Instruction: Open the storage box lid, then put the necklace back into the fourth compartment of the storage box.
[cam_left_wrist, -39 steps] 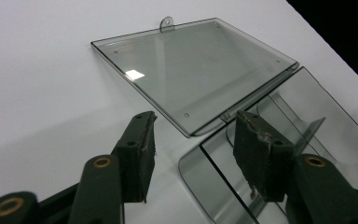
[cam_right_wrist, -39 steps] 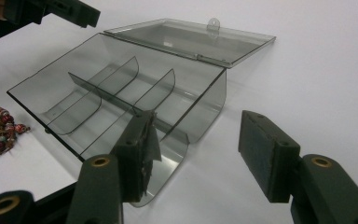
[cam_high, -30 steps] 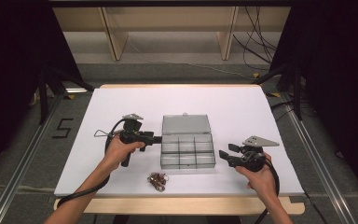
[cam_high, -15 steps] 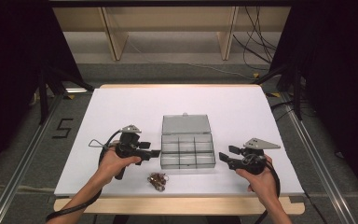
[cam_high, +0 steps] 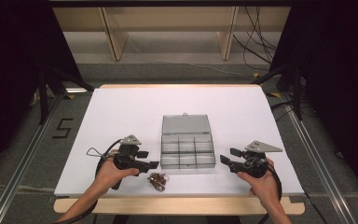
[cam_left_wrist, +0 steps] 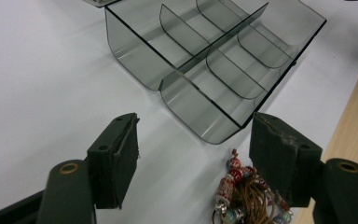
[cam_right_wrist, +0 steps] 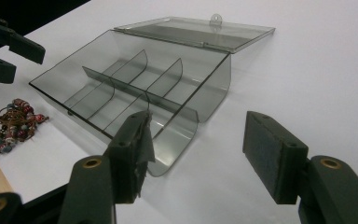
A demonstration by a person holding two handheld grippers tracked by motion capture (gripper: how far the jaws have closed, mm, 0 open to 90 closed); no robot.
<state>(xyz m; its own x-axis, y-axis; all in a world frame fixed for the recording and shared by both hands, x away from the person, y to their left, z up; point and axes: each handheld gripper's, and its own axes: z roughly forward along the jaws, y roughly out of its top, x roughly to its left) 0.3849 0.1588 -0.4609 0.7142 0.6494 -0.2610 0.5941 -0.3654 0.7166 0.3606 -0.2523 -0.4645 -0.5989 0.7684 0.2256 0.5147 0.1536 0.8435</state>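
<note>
- Left gripper (cam_high: 148, 158): held in the person's left hand (cam_high: 109, 170) at the near left of the white table (cam_high: 121, 112). Jaws spread wide, released, nothing between them. It points right, toward the box.
- In the left gripper view, the gripper's two black pads (cam_left_wrist: 116, 158) stand well apart, hanging over bare table, with the bracelet lying near the right-hand pad.
- Bead bracelet (cam_high: 157, 179): a small bunched heap of red and pale beads on brown cord, lying on the table near its near edge, just right of the left gripper and just in front of the box's near left corner. Not touched by either gripper.
- Clear plastic box (cam_high: 187, 149): at the middle of the table, divided into six compartments, all bare. Lid (cam_high: 186, 124) swung open and lying flat on the far side.
- Right gripper (cam_high: 228, 156): held in the right hand (cam_high: 261, 179) at the near right, pointing left at the box. Jaws open wide, gripping nothing, close to the box's right wall but apart from it.
</note>
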